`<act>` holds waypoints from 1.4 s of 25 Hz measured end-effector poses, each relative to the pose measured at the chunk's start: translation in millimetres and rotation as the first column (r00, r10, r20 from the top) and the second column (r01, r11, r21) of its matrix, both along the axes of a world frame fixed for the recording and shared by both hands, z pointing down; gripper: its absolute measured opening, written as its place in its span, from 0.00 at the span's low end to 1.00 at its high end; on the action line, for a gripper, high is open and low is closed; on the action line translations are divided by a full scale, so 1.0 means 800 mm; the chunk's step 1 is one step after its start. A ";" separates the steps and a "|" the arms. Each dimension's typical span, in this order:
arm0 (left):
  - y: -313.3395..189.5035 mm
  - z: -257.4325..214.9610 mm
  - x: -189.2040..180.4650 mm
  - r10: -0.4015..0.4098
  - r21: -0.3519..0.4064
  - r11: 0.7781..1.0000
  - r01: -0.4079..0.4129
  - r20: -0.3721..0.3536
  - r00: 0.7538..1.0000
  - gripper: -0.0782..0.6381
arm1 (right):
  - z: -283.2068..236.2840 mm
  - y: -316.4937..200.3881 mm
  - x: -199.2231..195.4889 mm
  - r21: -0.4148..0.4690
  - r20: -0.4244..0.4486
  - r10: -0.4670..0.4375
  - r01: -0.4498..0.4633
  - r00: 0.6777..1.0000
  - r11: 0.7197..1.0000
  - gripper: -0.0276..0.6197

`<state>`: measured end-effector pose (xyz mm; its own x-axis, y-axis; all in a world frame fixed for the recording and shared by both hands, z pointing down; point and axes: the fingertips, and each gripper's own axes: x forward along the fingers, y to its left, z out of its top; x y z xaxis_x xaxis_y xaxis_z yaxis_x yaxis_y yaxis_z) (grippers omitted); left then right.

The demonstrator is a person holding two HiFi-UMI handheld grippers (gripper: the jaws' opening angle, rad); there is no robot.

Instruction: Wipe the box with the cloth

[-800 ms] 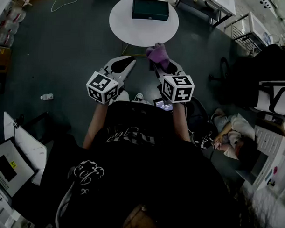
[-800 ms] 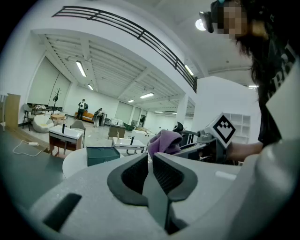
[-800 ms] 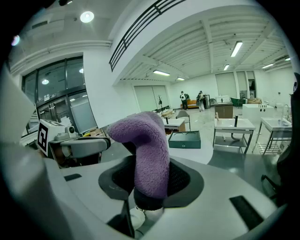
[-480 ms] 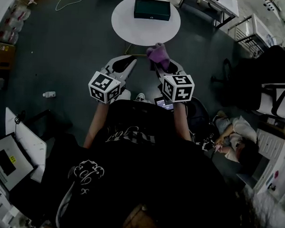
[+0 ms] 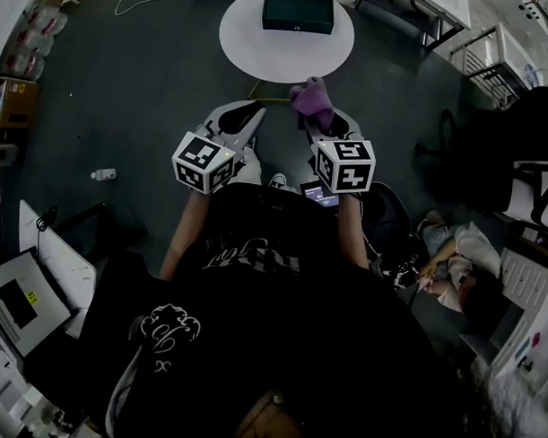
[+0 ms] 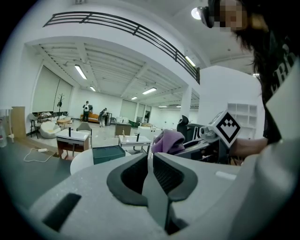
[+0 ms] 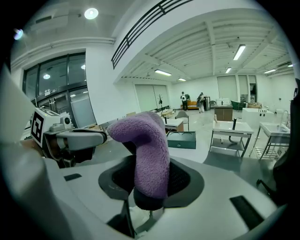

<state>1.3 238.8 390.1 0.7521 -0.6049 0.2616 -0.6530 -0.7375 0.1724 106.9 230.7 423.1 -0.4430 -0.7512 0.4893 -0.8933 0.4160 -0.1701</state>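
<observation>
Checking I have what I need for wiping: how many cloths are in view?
1. The purple cloth is clamped in the right tongs, near the round table holding the box. The left tongs are shut, empty. Others may be hidden.

head view: over the person, facing steeply down, round table [image 5: 253, 56] far ahead | left gripper view: low, level, facing the table from its near side, mid-distance | right gripper view: same heading, alongside | shared: table and box [image 5: 298, 12], all three

box [image 5: 298, 12]: dark green, on table [image 5: 253, 44] | cloth [image 5: 312, 98]: purple, in right tool [image 5: 323, 124]
</observation>
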 end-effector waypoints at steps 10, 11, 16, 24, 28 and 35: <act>-0.046 0.013 -0.001 0.035 -0.023 0.999 -0.034 0.042 0.999 0.18 | 0.008 -0.048 0.006 -0.035 0.058 0.059 -0.057 0.997 0.998 0.26; -0.055 0.014 -0.002 0.035 -0.027 0.999 -0.035 0.035 0.999 0.17 | 0.010 -0.056 0.006 -0.039 0.051 0.061 -0.059 0.997 0.997 0.26; -0.121 0.021 -0.014 0.032 -0.040 0.999 -0.032 0.015 0.999 0.17 | 0.022 -0.109 0.001 -0.064 0.020 0.068 -0.067 0.997 0.996 0.26; -0.237 0.029 -0.034 0.084 -0.065 0.994 -0.083 0.009 0.996 0.18 | 0.035 -0.213 -0.019 -0.127 -0.012 0.100 -0.101 0.995 0.987 0.26; -0.284 0.038 -0.042 0.116 -0.071 0.991 -0.114 0.023 0.993 0.17 | 0.042 -0.261 -0.024 -0.157 -0.036 0.112 -0.116 0.993 0.981 0.26; -0.347 0.049 -0.059 0.143 -0.095 0.985 -0.141 0.011 0.990 0.17 | 0.051 -0.331 -0.041 -0.196 -0.074 0.081 -0.095 0.994 0.976 0.26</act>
<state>-46.3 -38.8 429.4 0.8233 -0.4644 0.3264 -0.5465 -0.8040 0.2346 74.0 -34.0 464.2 -0.3415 -0.6703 0.6589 -0.9369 0.2988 -0.1816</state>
